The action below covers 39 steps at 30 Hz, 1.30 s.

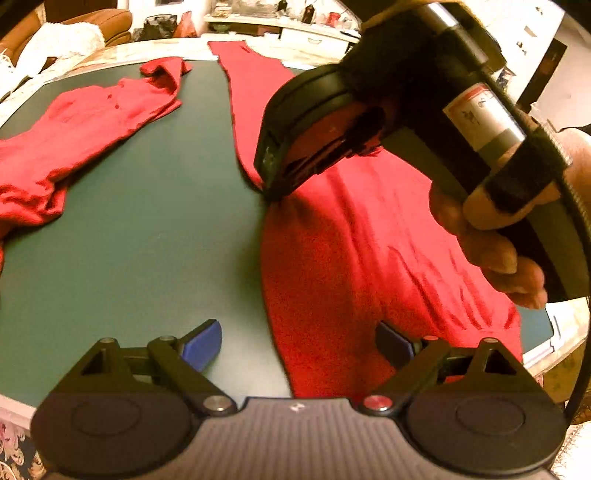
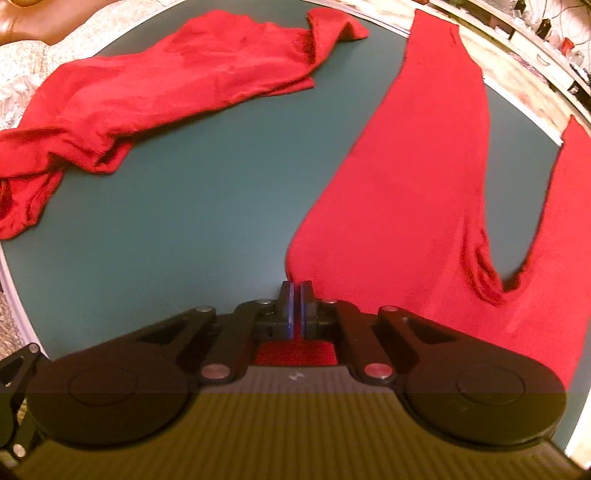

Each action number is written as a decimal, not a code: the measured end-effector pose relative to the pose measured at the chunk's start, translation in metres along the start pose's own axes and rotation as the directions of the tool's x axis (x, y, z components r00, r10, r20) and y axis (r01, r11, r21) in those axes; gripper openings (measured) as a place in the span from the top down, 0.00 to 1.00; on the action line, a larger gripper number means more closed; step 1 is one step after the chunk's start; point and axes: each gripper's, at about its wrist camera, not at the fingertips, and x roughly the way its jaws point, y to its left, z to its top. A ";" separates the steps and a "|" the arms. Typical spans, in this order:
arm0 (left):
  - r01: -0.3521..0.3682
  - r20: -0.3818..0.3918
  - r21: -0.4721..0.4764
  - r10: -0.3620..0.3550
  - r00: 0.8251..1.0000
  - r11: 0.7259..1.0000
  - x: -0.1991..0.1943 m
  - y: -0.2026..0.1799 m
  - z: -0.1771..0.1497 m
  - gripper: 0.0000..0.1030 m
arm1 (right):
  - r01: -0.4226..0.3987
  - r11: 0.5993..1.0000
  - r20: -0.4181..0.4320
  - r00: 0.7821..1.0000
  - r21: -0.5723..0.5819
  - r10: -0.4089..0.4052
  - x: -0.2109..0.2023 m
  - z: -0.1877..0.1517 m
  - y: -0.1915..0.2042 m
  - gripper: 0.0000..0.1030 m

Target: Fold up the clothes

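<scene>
This looks like a lived-in home room. A brown leather armchair (image 1: pixel 107 22) with a white fluffy throw (image 1: pixel 62 42) stands at the far left behind the green-topped table (image 1: pixel 140 221). A long, cluttered shelf (image 1: pixel 280 22) of small household items runs along the far wall, and a floral patterned carpet (image 1: pixel 14 450) covers the near floor

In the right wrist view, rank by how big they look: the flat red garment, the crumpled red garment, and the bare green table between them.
1. Green table, though cloth covers parts of it.
2-3. Flat red garment and crumpled red garment: too close to rank; the flat one lies nearer the camera, so it may only look bigger.
</scene>
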 end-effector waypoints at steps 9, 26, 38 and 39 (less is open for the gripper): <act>-0.027 -0.011 0.097 0.028 1.000 0.995 0.026 -0.022 0.012 0.11 | -0.208 0.955 0.117 0.975 0.209 0.187 -0.047 -0.011 -0.071 0.95; 0.084 0.082 0.274 -0.110 0.991 0.958 -0.020 -0.093 0.012 0.88 | -0.354 0.866 0.307 0.918 0.353 0.250 -0.091 -0.065 -0.167 0.95; 0.240 -0.039 0.391 -0.245 0.969 0.888 -0.011 -0.143 -0.009 0.76 | -0.377 0.713 0.331 0.919 0.591 0.212 -0.049 -0.178 -0.257 0.92; 0.235 -0.045 0.384 -0.237 0.971 0.893 -0.009 -0.142 -0.010 0.76 | -0.379 0.702 0.334 0.919 0.603 0.210 -0.046 -0.184 -0.261 0.92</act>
